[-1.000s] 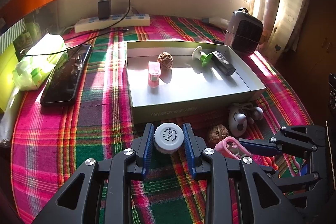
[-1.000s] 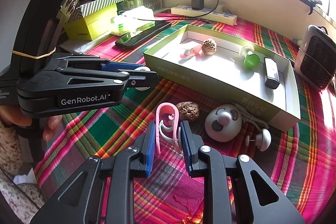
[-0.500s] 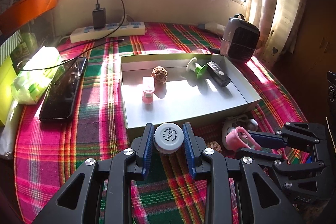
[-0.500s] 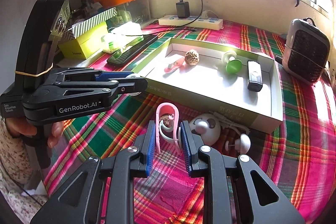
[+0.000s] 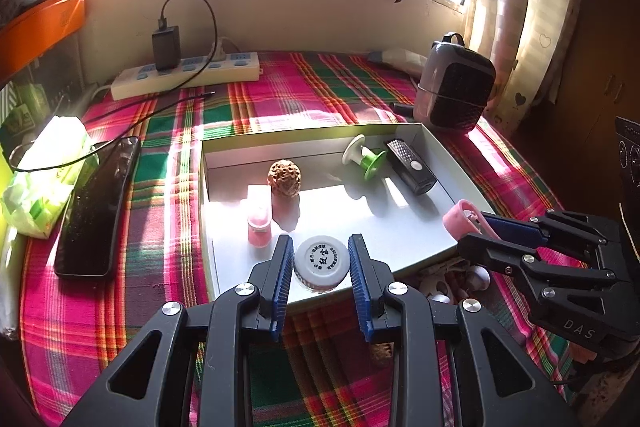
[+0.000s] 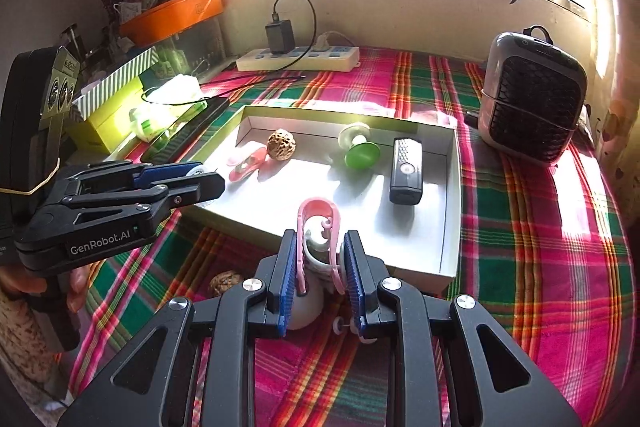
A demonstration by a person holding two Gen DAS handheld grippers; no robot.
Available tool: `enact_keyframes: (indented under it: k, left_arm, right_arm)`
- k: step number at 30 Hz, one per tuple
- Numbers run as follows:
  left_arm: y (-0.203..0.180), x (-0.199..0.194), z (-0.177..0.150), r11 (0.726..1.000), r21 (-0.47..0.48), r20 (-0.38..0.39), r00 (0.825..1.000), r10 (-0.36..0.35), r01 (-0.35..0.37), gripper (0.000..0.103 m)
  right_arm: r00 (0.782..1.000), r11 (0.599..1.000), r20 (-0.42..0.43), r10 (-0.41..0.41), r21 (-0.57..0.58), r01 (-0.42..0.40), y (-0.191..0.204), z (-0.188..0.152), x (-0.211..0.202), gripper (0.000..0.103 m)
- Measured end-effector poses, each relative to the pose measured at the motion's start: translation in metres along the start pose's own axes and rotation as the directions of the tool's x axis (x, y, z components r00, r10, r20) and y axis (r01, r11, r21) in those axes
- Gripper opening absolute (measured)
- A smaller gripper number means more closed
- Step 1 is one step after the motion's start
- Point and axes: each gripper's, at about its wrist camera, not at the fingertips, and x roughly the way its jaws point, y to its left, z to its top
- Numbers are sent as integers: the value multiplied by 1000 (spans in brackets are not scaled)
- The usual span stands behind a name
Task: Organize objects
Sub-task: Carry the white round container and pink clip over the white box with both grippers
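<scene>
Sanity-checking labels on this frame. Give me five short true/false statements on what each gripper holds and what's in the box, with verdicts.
1. The left gripper is shut on a white bottle cap. True.
2. The right gripper is empty. False: it is shut on a pink clip.
3. A walnut lies inside the shallow box. True.
4. The black lighter lies on the plaid cloth outside the box. False: it lies inside the box, beside the green spool.
5. A second walnut lies on the cloth outside the box. True.
</scene>
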Motion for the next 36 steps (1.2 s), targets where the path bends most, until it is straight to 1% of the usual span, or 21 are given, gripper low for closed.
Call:
enact_keyframes:
  k: [7,17,23,28,32,36]
  left_arm:
    - [1,17,12,1000,-8,-8,1000,14,-14,26]
    - [4,42,24,1000,-2,-28,999,27,-27,26]
    - [6,53,26,1000,0,-37,999,28,-28,26]
    - [8,63,26,999,1,-60,998,33,-32,26]
    - [7,66,26,999,19,-56,997,50,-49,26]
    - [7,67,28,998,23,-56,997,53,-51,26]
  right_arm:
    - [999,999,-7,-37,37,37,-14,17,17,25]
    - [997,997,-45,-66,35,68,-20,34,47,25]
    - [995,997,-70,-71,36,73,-23,37,59,25]
    - [994,997,-86,-65,39,69,-25,39,67,25]
    - [994,997,-96,-58,40,62,-25,39,72,25]
    - [993,997,-104,-59,34,62,-24,39,76,25]
